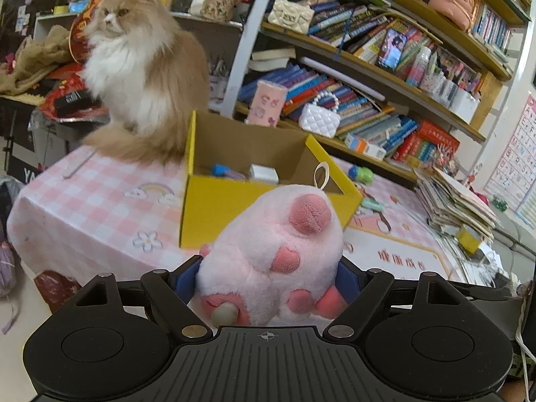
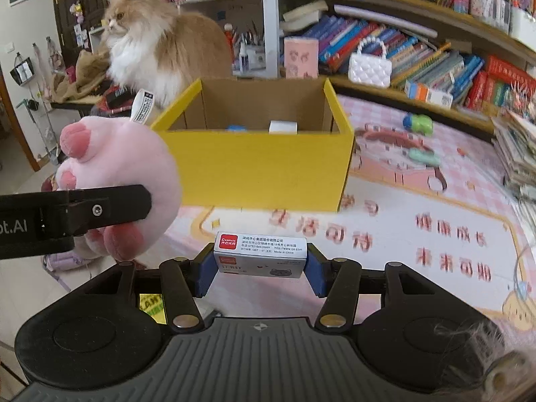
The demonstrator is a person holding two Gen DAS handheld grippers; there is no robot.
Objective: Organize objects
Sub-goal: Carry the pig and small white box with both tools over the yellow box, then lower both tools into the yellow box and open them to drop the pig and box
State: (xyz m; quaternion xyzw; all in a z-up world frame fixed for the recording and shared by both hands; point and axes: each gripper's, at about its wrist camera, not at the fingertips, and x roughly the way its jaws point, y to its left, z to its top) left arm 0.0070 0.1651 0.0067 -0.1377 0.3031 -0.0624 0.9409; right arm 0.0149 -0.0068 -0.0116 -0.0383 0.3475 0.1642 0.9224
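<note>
Sitting btwn left jaws: pink plush (image 1: pixel 268 251)

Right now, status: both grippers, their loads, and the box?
Left gripper shut on pink plush paw. Right gripper shut on small Comix box. Yellow box ahead, open. Cat beside it.

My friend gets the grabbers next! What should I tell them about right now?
Left gripper: shut on the pink plush paw, held up in front of the yellow box.
Right gripper: shut on the small white carton, also short of the box.
Done: a blue thing and a white block already lie in the box.
Left: drop both in; then the green toys on the tablecloth. A cat sits behind the box.
</note>
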